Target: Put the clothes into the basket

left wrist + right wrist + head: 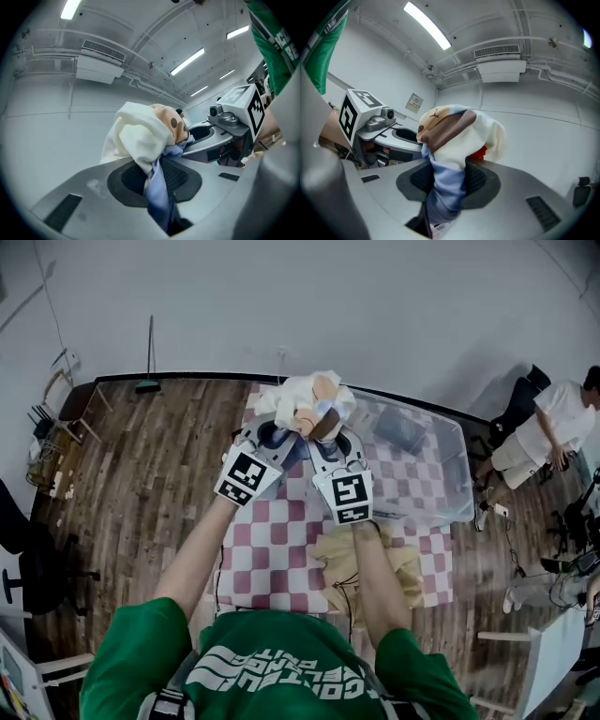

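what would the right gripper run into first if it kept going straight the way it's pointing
Besides the bundled clothes clamped in its jaws, nothing near: the right gripper points level at the white wall, probably the first thing met, though depth is unclear. The basket lies lower, to its right.

A pink-and-white checked cloth (272,549) covers the tabletop at the middle of a room with a dark wooden plank floor (141,474) and a plain white wall (281,306) on the far side. A broom (148,381) leans upright against that wall at far left, near a wooden chair (75,404). A black office chair (37,573) stands at the left edge. At far right, a person in a white shirt (553,423) sits bent forward, well apart from the tabletop; a white chair (548,652) stands near right. Overhead, strip lights (427,26) and an air-conditioning unit (99,68) line the ceiling.
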A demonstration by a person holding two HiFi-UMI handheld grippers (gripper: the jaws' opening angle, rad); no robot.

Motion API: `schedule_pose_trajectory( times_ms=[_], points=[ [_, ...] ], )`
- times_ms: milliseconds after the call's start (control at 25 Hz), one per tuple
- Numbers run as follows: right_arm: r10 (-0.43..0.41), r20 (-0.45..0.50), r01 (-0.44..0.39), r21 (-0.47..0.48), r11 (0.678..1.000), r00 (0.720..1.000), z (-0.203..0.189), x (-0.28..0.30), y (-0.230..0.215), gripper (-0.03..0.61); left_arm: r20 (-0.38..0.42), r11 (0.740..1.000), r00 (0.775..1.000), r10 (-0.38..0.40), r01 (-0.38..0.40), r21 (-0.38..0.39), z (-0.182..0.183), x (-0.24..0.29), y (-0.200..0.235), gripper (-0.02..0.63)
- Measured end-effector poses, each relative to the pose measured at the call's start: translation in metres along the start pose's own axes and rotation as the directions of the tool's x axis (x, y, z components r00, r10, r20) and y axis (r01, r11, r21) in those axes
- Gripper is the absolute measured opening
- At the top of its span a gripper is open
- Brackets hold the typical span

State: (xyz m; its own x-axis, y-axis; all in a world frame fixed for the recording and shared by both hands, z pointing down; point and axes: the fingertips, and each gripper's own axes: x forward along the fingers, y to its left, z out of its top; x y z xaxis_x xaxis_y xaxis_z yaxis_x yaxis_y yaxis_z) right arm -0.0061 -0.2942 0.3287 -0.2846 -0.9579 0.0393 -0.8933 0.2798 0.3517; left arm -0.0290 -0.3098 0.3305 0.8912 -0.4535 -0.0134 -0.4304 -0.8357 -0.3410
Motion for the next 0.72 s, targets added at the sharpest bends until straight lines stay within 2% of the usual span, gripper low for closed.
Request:
schedule_pose_trajectory(
  times_ms=[280,720],
  points=[
    [-0.122,-0.012,0.122,0.010,0.993,0.993,-0.018,-0.033,-0.084,0.138,0.053,0.996,0.995,-0.085,0.085,-0.006,0.029,0.081,-0.038,0.060],
    [-0.297,-0.088,0.301,0.042,0.953,0.951,-0.086,-0.114,-0.213,0.135,0.086,0.967,0.966,-0.243,0.248,-0.055,0.050,0.212,-0.141,0.058]
  ],
)
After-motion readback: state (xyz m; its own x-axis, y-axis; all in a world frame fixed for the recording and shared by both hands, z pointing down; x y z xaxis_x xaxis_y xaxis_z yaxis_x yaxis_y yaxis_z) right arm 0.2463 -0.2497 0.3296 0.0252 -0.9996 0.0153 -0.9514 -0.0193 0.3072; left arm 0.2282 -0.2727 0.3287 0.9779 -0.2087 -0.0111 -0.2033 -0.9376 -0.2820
